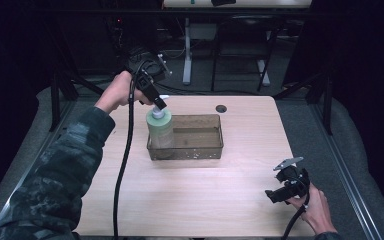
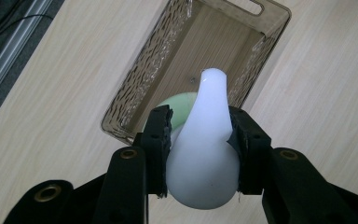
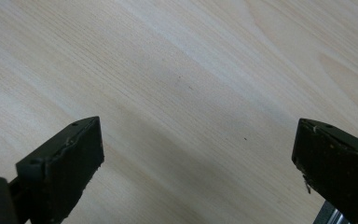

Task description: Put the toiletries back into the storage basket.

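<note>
Pale-green pump bottle [image 1: 159, 129] — upright; left end of basket [image 1: 200, 150]

One pale green pump bottle [image 1: 159, 129] with one white pump head [image 2: 204, 144] stood in the scene. There was one clear brown plastic bin [image 1: 200, 145], and it contained that single bottle. One light wooden table [image 1: 205, 200] carried everything, with one small round dark hole [image 1: 221, 108] in its top near the far edge. Two grippers were present, the left gripper [image 1: 156, 101] and the right gripper [image 1: 285, 189], each trailing one black cable.
</note>
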